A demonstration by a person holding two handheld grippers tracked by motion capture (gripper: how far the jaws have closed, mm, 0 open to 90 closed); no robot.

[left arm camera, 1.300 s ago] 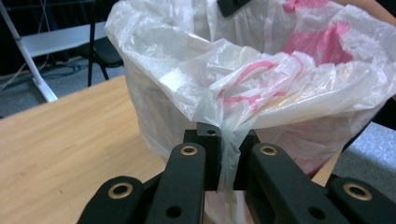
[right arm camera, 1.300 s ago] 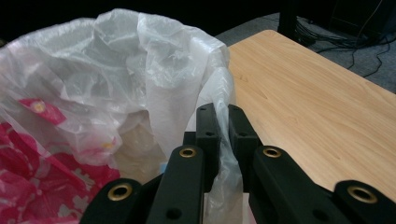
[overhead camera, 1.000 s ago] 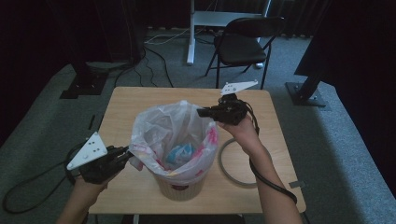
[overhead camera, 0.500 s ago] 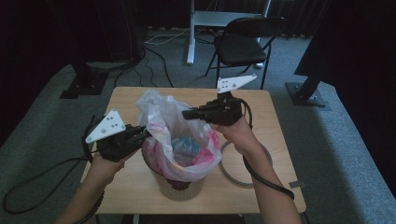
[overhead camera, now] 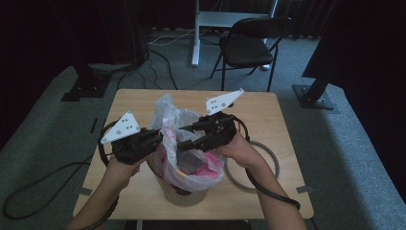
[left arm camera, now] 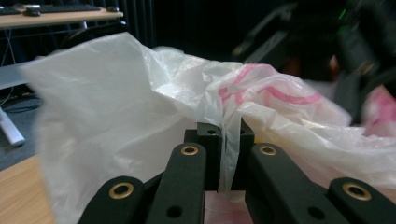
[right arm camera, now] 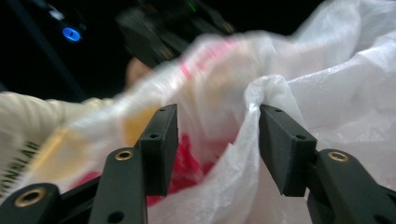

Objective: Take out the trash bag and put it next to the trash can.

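From above, both hands have drawn in over the bin [overhead camera: 184, 189] on the desk [overhead camera: 268, 103], gathering the plastic bag [overhead camera: 174, 120]. The left gripper [left arm camera: 224, 140] pinches a fold tight. The right gripper [right arm camera: 218, 135] has just been opening, film draped loose between its fingers [right arm camera: 161, 140].

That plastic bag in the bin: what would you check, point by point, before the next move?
1. Left gripper clamped on the plastic bag: ok.
2. Right gripper gripping the bag: not ok; its jaws have just been opening, film lies against one jaw, unpinched.
3. Bin upright on the table: ok.
4. Bag's contents inside: ok.
5. Bag free of the bin's rim: cannot tell.
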